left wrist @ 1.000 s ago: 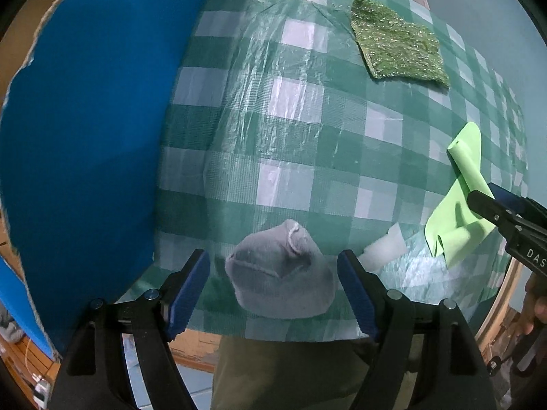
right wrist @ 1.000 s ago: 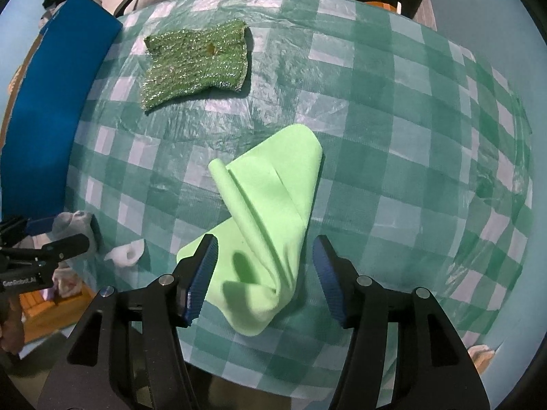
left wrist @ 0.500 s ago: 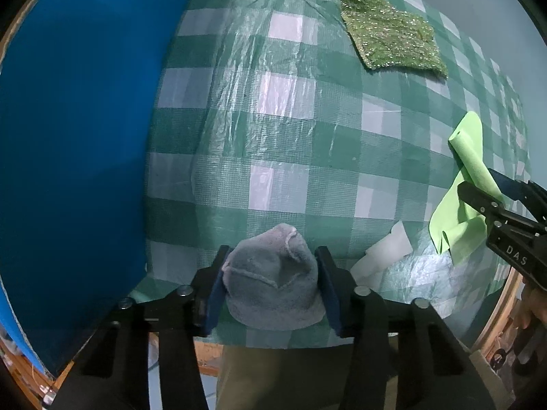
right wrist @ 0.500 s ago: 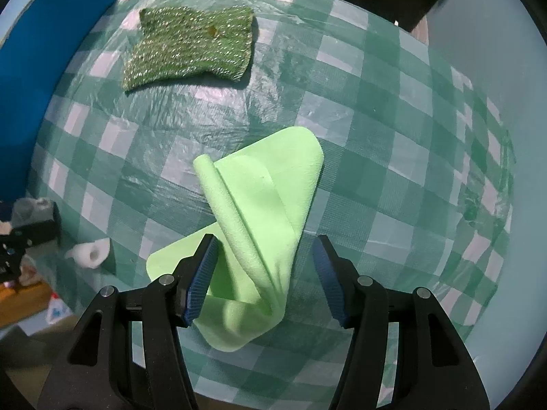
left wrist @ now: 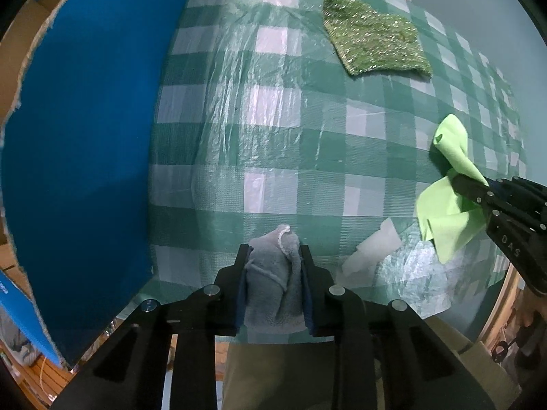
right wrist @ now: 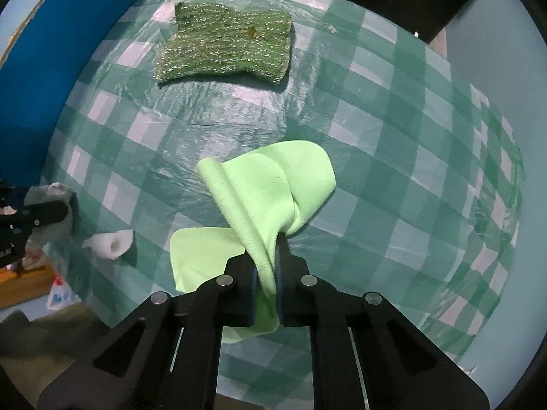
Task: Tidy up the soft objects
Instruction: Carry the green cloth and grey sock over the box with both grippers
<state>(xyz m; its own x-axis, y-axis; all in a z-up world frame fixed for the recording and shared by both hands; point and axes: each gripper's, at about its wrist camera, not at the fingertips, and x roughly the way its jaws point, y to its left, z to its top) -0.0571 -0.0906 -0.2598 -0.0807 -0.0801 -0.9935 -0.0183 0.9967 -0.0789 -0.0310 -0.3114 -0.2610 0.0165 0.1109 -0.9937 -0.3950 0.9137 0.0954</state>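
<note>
My left gripper [left wrist: 272, 259] is shut on a grey fuzzy cloth [left wrist: 273, 290] at the near edge of the green checked table [left wrist: 273, 119]. My right gripper [right wrist: 266, 253] is shut on a light green cloth [right wrist: 270, 188], pinching its middle fold; the cloth's ends spread on the table. That cloth also shows at the right of the left wrist view [left wrist: 444, 205]. A sparkly green knitted cloth [right wrist: 225, 48] lies flat at the far side, also in the left wrist view [left wrist: 376, 48]. The left gripper with the grey cloth shows at the left edge of the right wrist view [right wrist: 41, 212].
A blue upright board [left wrist: 85, 136] borders the table's left side. A small white crumpled piece [right wrist: 109, 239] lies near the front edge between the two cloths. Clear plastic film covers the tablecloth. The table's round front edge is close under both grippers.
Both grippers closed: the left on the grey cloth, squeezing it narrow, the right on the light green cloth, bunching its middle.
</note>
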